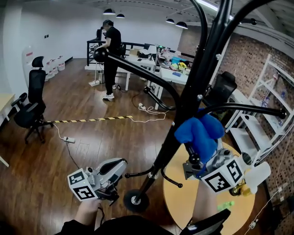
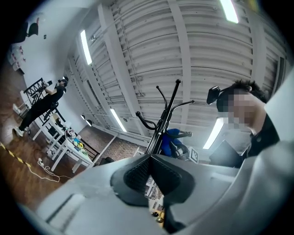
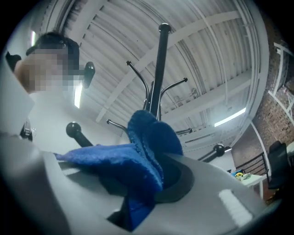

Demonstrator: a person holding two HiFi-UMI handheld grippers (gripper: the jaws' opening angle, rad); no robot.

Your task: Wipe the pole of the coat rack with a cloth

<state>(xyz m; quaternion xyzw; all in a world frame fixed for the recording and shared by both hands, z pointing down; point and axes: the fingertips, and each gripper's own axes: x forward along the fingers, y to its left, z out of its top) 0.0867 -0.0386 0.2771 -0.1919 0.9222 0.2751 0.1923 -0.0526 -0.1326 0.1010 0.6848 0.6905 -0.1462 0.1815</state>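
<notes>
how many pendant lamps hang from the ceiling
4. One pendant lamp above the standing person, a second beside it, a third and fourth left of the coat rack pole. More may hide behind it.

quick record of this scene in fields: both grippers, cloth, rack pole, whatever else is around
left gripper: jaws together, nothing between them; held low, left of the pole
right gripper: shut on the blue fluffy cloth
black metal coat rack pole: cloth sits right beside it on its right; contact cannot be confirmed
round wooden table: below the right gripper
person: standing far off across the room
</notes>
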